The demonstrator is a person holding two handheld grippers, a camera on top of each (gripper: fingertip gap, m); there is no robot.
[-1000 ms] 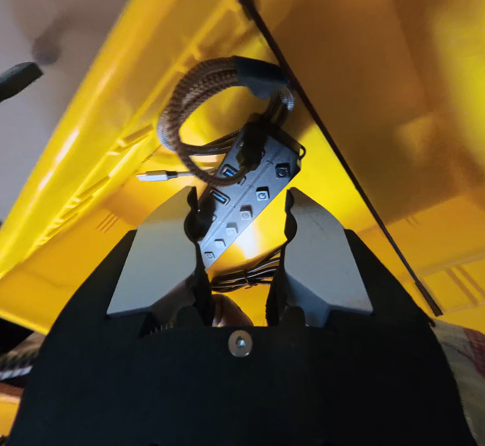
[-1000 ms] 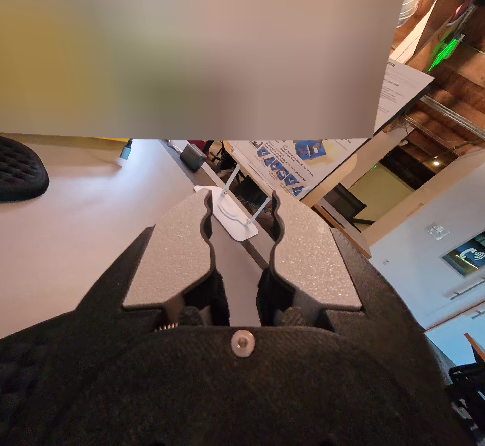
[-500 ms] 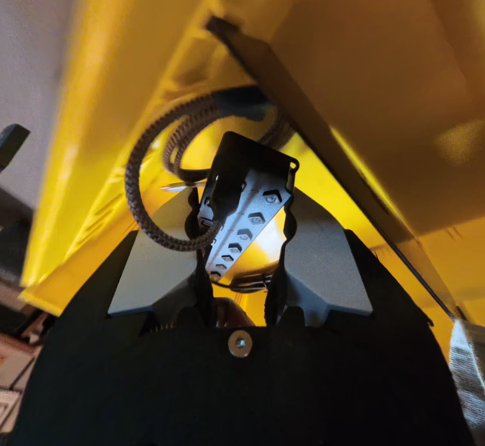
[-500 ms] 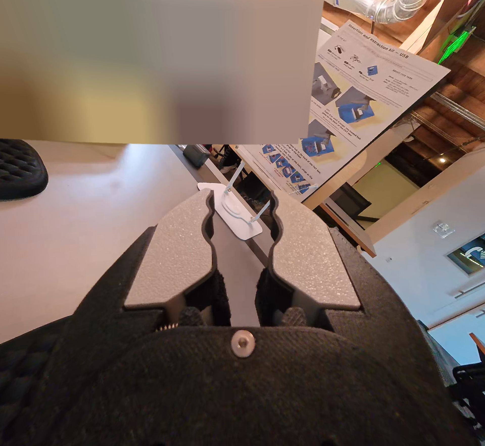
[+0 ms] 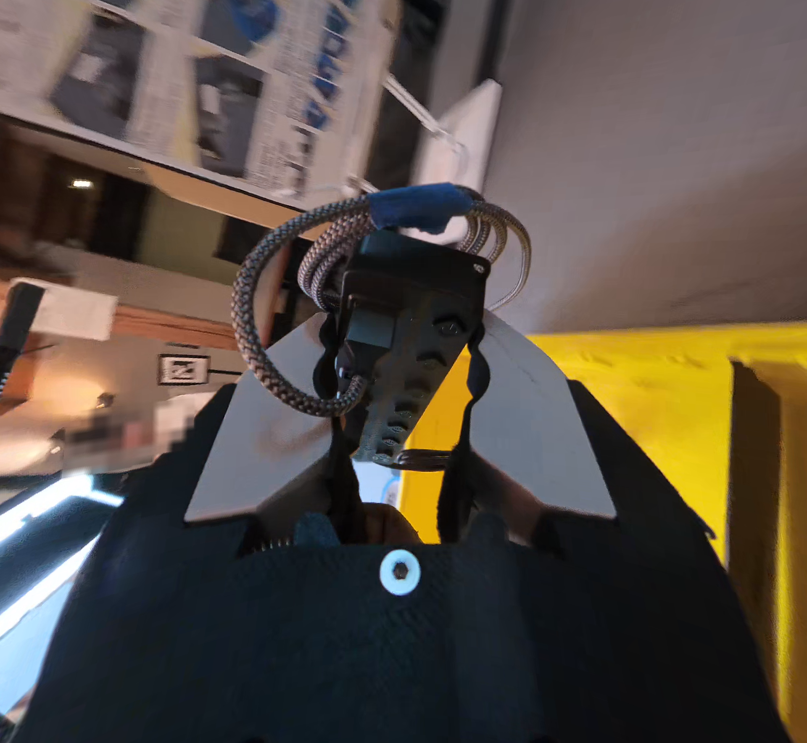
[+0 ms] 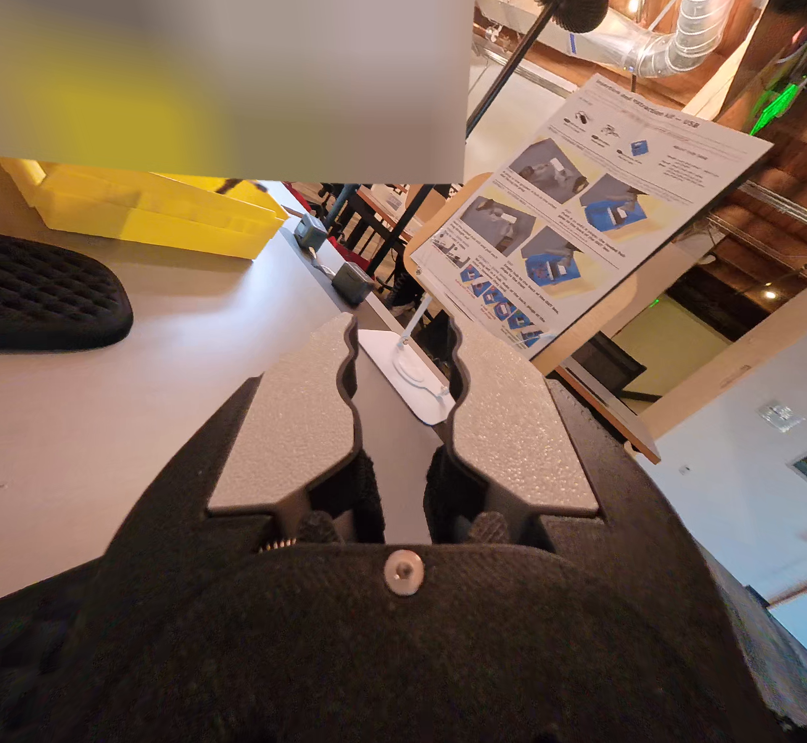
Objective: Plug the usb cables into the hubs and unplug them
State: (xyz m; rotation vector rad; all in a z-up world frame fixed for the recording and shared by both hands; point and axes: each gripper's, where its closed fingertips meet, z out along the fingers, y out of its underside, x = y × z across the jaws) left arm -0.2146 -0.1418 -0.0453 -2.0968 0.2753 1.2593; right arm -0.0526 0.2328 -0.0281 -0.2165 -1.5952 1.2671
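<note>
In the left wrist view my left gripper [image 5: 401, 329] is shut on a dark USB hub [image 5: 415, 355] and holds it up in the air, clear of the yellow bin [image 5: 611, 416]. A brown braided cable [image 5: 249, 329] is plugged into the hub near the left finger. The cable loops above the hub, bundled by a blue wrap [image 5: 415, 206]. In the right wrist view my right gripper [image 6: 401, 329] is open and empty, low over the grey table [image 6: 153, 394].
The yellow bin [image 6: 153, 215] stands at the table's far left. A black mesh pad [image 6: 52, 294] lies at the left. Two grey clamps [image 6: 351, 281] sit on the far edge. A white stand [image 6: 410, 368] holds an instruction sheet [image 6: 589, 219]. Spacing between my two grippers at the tips: around 40 cm.
My left gripper has closed on the hub, lifted it with its cable out of the yellow bin and swung away from it. My right gripper stays open, its view shifted slightly.
</note>
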